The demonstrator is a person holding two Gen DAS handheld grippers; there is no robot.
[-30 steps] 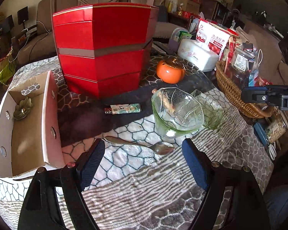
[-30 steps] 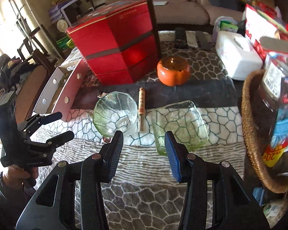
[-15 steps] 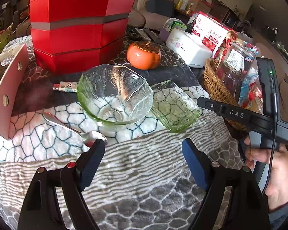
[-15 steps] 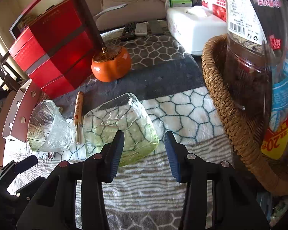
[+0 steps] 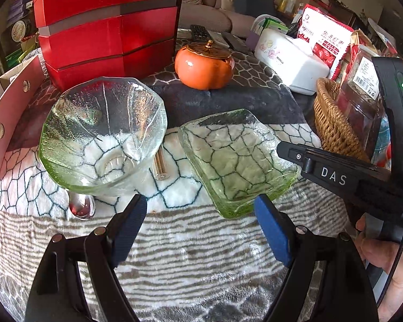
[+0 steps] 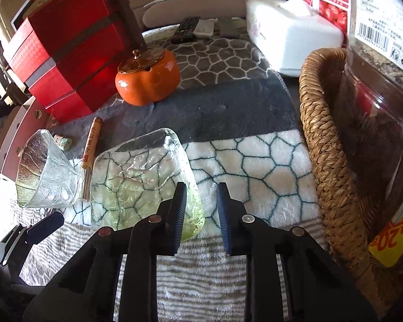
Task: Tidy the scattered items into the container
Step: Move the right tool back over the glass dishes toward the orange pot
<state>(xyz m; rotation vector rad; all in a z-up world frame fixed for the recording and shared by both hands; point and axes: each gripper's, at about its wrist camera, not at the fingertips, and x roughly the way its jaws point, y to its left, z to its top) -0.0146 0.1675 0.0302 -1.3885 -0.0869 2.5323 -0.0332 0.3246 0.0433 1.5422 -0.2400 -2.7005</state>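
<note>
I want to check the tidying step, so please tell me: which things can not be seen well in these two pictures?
- Spoon, left wrist view: only its bowl shows; the round glass bowl hides the handle.
- Cardboard box, both views: cut by the left edge, inside unseen.
- Right gripper, jaws closing at the square glass dish: contact with its rim is unclear.
- Incense tube, left wrist view: mostly hidden behind the bowl.

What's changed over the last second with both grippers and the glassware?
Both grippers came down closer. The right gripper reached the square glass dish's near-right rim and is closing, rim between its fingers, not yet pinched. The left gripper stays wide open. Dish, glass bowl and spoon haven't moved.
</note>
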